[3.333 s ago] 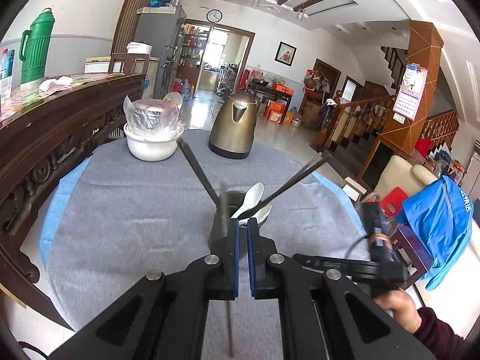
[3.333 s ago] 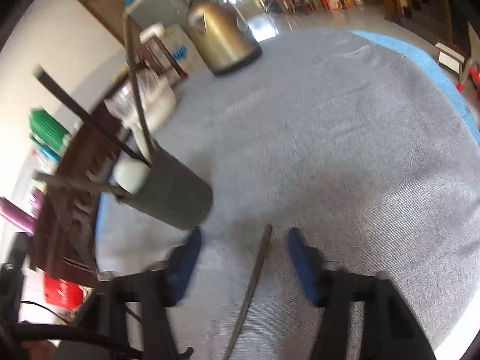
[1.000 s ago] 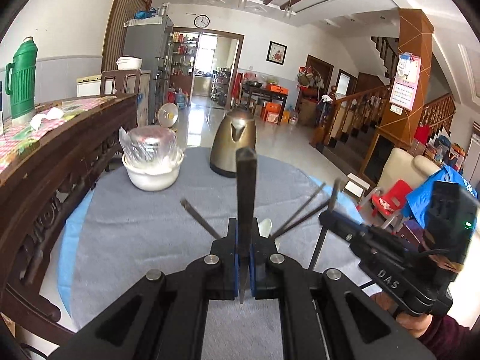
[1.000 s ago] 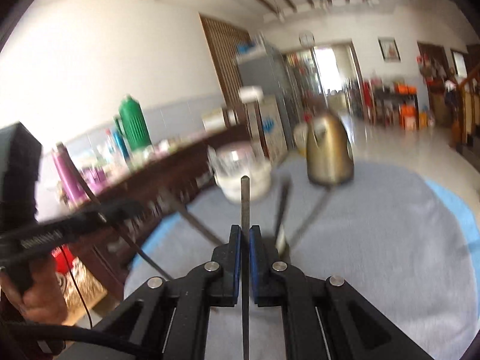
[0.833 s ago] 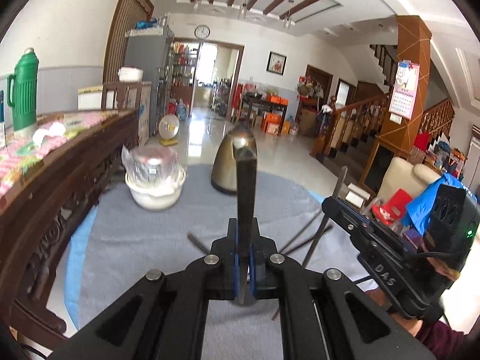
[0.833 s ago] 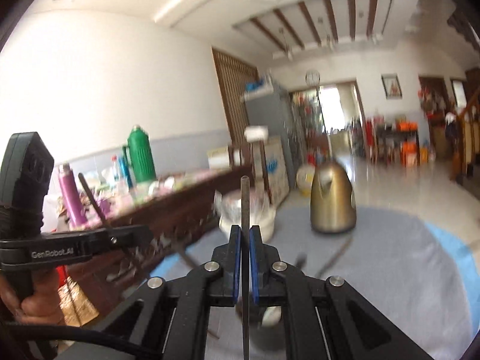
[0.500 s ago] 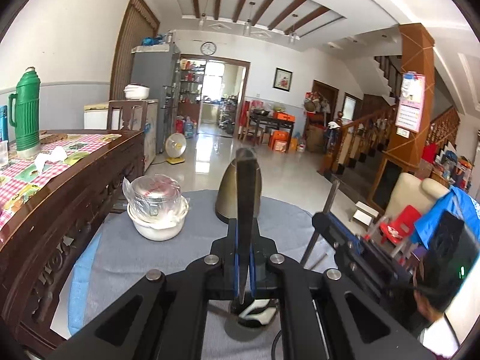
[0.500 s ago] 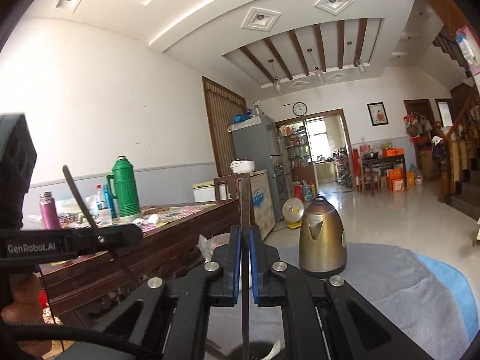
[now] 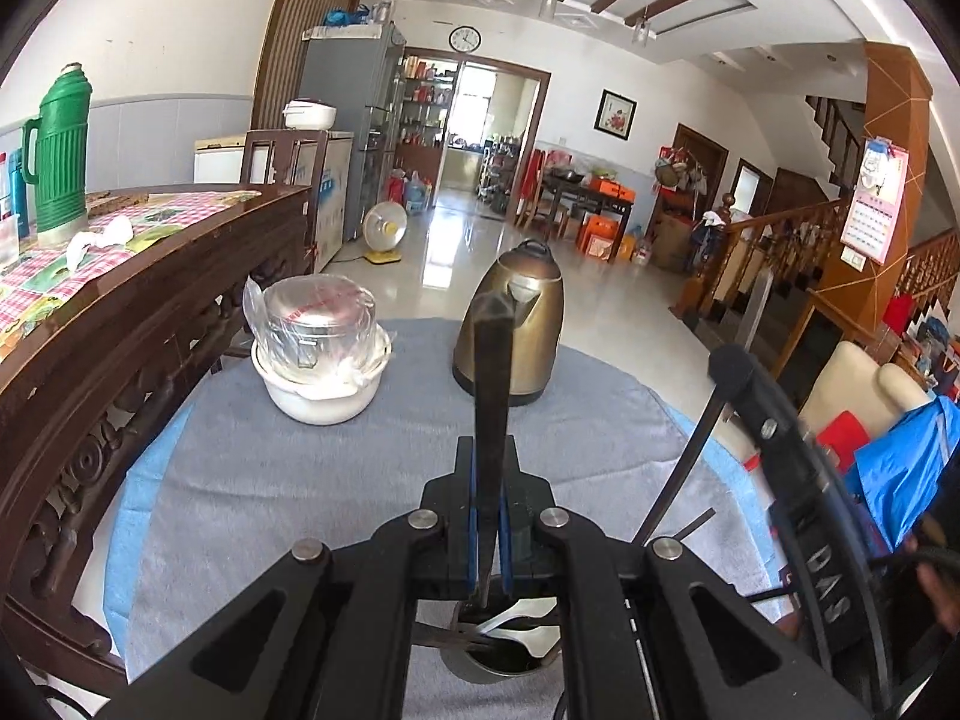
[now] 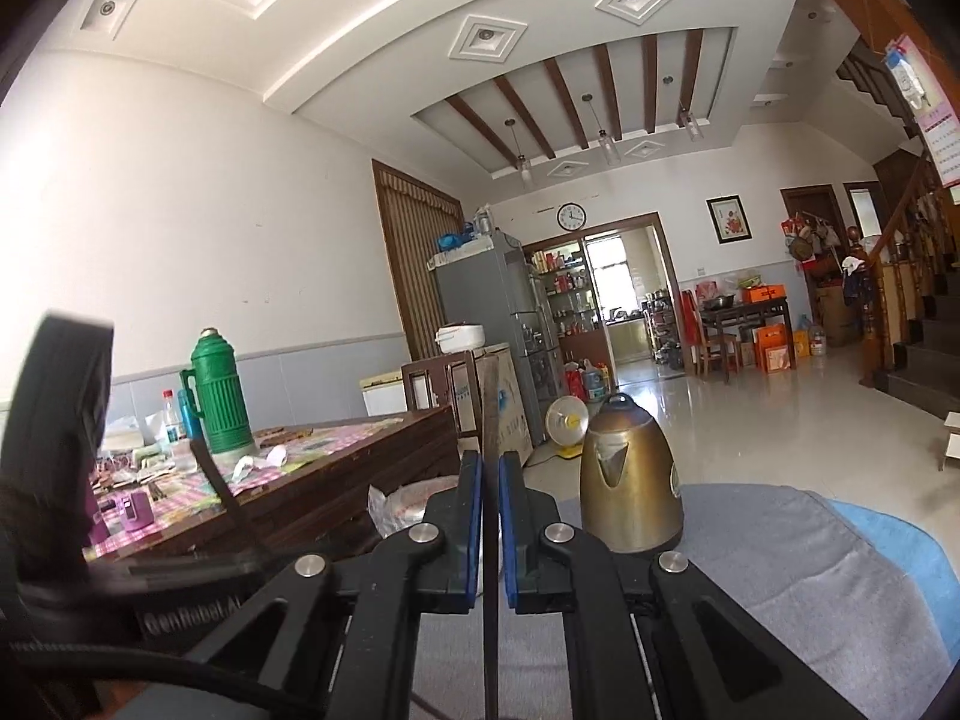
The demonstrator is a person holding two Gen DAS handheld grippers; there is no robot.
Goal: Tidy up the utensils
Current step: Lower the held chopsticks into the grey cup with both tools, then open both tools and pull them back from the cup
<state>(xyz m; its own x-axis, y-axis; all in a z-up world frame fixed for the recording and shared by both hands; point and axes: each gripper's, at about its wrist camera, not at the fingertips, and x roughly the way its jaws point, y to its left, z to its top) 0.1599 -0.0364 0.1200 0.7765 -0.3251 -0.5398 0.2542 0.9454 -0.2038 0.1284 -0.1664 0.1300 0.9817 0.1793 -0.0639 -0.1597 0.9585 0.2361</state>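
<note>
With your left gripper (image 9: 487, 516) and right gripper (image 10: 491, 522) each clamped on a dark chopstick (image 9: 492, 396), you're mid-insertion: lower both straight into the holder (image 9: 504, 657) (spoons inside) directly below.

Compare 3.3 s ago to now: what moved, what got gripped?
Both have lifted. The right hand-held gripper, then open over a chopstick lying on the cloth, now clamps it upright. The left hand-held gripper now holds its chopstick above the holder. Kettle and bowl unmoved.
</note>
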